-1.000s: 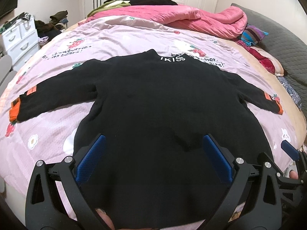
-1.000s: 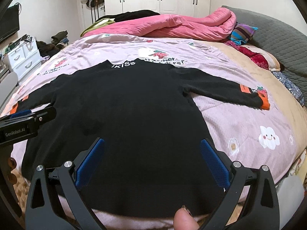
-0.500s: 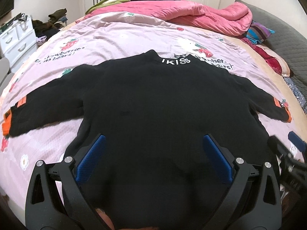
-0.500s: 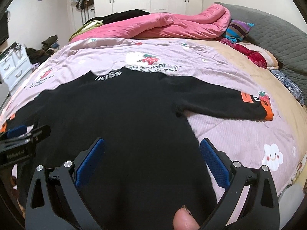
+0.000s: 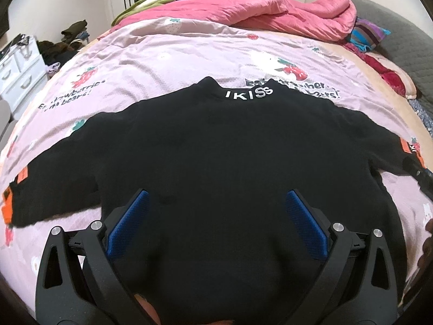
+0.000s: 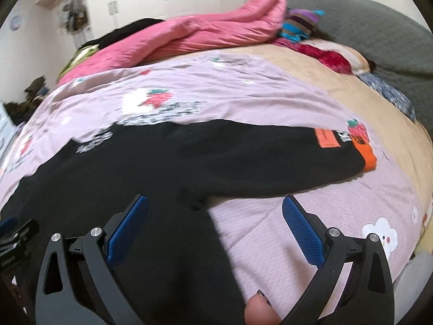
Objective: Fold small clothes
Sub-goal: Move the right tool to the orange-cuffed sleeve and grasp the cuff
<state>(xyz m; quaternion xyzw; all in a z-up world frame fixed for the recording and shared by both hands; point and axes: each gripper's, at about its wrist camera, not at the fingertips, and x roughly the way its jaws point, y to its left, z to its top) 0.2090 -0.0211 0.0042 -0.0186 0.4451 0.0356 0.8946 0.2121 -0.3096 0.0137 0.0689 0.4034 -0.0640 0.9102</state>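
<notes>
One black sweater (image 5: 216, 162) is lying flat on the bed's pink sheet (image 5: 162, 62), sleeves spread. I am holding both tongs wide apart, gripping nothing: left tongs (image 5: 216, 208) over its middle, right tongs (image 6: 215, 211) over its side edge.

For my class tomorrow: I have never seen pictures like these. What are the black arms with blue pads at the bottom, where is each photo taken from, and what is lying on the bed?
There is no robot here. A person holds a two-finger tool in each hand, and a wide-angle camera on each tool looks forward along its fingers. The blue pads are the insides of those fingers.

One picture comes from the left tool, the other from the right tool, which is blurred. Both tools are open and hold nothing.

On the pink printed bedspread lies a black sweater, spread flat with both sleeves out. Its sleeves have orange cuffs. A pink quilt is bunched at the far end. The left tool looks over the sweater's body, the right over its side and sleeve.
</notes>
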